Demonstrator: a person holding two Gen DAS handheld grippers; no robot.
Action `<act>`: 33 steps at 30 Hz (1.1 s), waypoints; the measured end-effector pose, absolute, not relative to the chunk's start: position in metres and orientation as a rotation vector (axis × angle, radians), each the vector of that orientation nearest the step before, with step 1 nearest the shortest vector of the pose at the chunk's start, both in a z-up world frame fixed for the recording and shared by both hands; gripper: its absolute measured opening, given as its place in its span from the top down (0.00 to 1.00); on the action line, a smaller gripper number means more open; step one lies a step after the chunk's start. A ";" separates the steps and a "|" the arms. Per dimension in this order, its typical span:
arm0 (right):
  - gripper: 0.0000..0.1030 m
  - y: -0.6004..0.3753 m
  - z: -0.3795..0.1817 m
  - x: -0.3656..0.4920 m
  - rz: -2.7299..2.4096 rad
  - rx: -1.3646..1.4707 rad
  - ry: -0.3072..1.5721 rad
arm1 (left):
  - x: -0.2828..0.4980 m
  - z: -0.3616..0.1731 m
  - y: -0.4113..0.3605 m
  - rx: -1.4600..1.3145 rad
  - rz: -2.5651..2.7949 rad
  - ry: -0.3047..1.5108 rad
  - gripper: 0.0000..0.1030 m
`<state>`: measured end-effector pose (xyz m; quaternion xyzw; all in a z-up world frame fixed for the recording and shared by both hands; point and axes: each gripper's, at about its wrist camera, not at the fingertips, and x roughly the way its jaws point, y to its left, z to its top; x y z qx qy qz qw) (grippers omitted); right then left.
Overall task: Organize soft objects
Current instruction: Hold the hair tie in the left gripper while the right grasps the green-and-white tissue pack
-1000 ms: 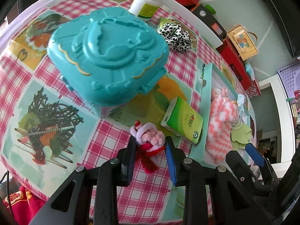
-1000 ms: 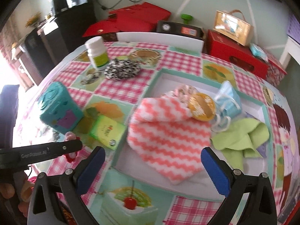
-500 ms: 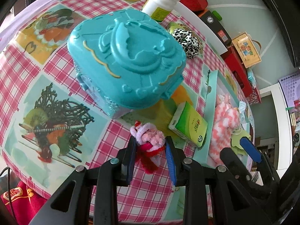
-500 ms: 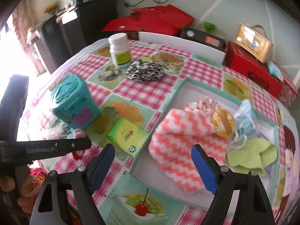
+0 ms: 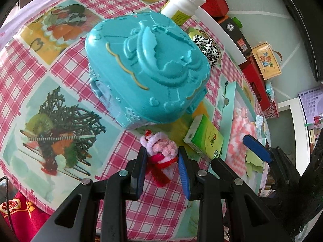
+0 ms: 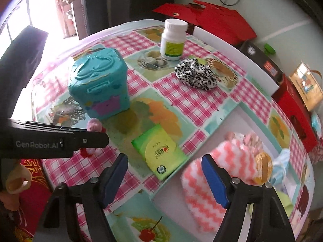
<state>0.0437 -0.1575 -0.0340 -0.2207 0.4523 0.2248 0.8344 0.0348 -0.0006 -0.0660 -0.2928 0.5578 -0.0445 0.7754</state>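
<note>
My left gripper [image 5: 161,151] is shut on a pink and red fuzzy toy [image 5: 161,147], held just above the checked tablecloth in front of the teal box. From the right wrist view, that gripper [image 6: 90,139] comes in from the left, and the toy [image 6: 93,125] pokes out past it. My right gripper [image 6: 164,161] hovers over the green tissue pack [image 6: 161,153]. Its jaws are closing and nothing is pressed between them. A leopard-print scrunchie [image 6: 195,74] lies near the white bottle. A pink zigzag cloth [image 6: 222,161] rests in the white tray [image 6: 232,109].
A tall teal plastic box [image 5: 145,64] stands mid-table. The white bottle [image 6: 173,40] is at the far side. The tray also holds a green cloth [image 5: 254,159] and a blue mask [image 6: 282,161]. Red boxes [image 6: 292,111] line the far right edge of the table.
My right gripper has swung left from above the tray to above the green pack, rolling as it went, and its jaws have narrowed. The left gripper keeps the toy almost still.
</note>
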 end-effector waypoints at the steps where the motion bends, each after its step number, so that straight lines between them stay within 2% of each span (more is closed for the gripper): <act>1: 0.24 -0.156 -0.035 0.046 0.480 -0.474 0.962 | 0.035 -0.066 0.000 -0.637 -0.094 1.207 0.70; 5: 0.33 -0.151 -0.041 0.056 0.478 -0.521 0.989 | 0.034 -0.067 0.002 -0.651 -0.097 1.207 0.70; 33: 0.33 -0.126 -0.071 0.074 0.578 -0.623 1.078 | 0.043 -0.075 0.006 -0.678 -0.114 1.223 0.70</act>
